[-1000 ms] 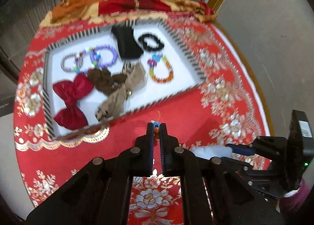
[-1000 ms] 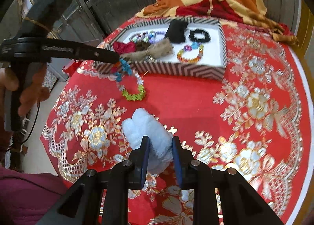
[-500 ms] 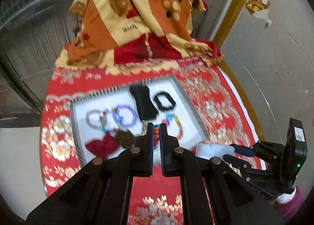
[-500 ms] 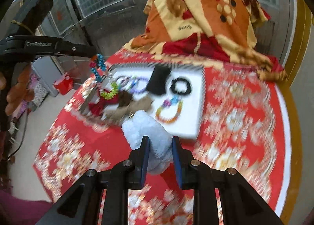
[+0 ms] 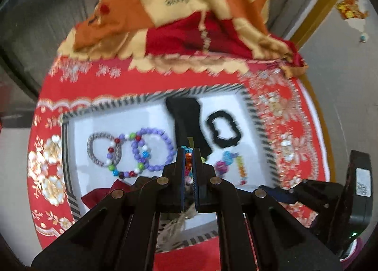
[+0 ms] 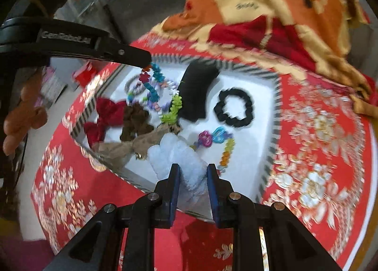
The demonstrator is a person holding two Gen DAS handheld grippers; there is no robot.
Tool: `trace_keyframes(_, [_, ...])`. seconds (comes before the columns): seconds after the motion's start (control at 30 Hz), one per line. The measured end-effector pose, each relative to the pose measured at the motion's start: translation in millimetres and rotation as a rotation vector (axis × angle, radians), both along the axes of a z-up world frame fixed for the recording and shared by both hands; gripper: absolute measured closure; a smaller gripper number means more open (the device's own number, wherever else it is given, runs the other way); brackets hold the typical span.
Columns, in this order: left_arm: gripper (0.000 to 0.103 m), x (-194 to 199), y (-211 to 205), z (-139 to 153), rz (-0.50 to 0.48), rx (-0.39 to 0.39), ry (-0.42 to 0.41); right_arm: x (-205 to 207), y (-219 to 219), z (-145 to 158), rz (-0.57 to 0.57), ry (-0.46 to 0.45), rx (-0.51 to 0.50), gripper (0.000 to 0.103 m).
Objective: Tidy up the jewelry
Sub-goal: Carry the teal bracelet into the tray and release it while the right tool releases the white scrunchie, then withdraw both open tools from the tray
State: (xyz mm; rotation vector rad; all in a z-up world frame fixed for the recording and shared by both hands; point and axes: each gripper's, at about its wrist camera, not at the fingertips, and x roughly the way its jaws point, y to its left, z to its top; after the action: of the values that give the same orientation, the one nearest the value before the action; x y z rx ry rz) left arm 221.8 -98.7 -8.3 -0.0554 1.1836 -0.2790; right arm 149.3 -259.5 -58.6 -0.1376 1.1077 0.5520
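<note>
A white tray with a striped rim (image 5: 257, 117) (image 6: 275, 115) lies on the red floral tablecloth. My left gripper (image 5: 187, 153) hangs over the tray's middle, shut on a multicoloured bead bracelet (image 6: 153, 89) that dangles from its tip (image 6: 146, 58). My right gripper (image 6: 192, 171) is over the tray's near edge, shut on a fluffy pale blue scrunchie (image 6: 174, 153). Inside the tray lie a black scrunchie (image 5: 223, 133) (image 6: 234, 108), a black cloth piece (image 5: 189, 120), purple bead bracelets (image 5: 151, 146), a grey bracelet (image 5: 101, 148), another colourful bracelet (image 6: 219, 143), and red (image 6: 104, 115), brown (image 6: 134, 120) and beige (image 6: 132, 146) bows.
An orange, cream and red blanket (image 5: 189, 11) is heaped at the back of the round table, close behind the tray. Red tablecloth (image 6: 319, 153) shows right of the tray. A person's hand (image 6: 21, 115) holds the left gripper at the left edge.
Both grippers moved forward from above the bare tablecloth to above the tray, each carrying its item. The dangling bracelet now hangs over the tray's contents.
</note>
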Motion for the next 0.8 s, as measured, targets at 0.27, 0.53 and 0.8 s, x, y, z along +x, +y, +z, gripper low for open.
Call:
trace_keyframes(0.27, [0.096, -4, 16, -31, 0.076, 0.024, 0.040, 10, -13, -16, -0.064, 0.011, -0.002, 0.046])
trace_keyframes(0.53, [0.056, -27, 24, -25, 0.116, 0.059, -0.013, -12, -19, 15, -0.140, -0.062, 0.062, 0.046])
trace_keyframes(0.8, [0.056, -67, 24, -4, 0.126, 0.129, -0.101, -48, -15, 43, -0.280, -0.169, 0.063, 0.046])
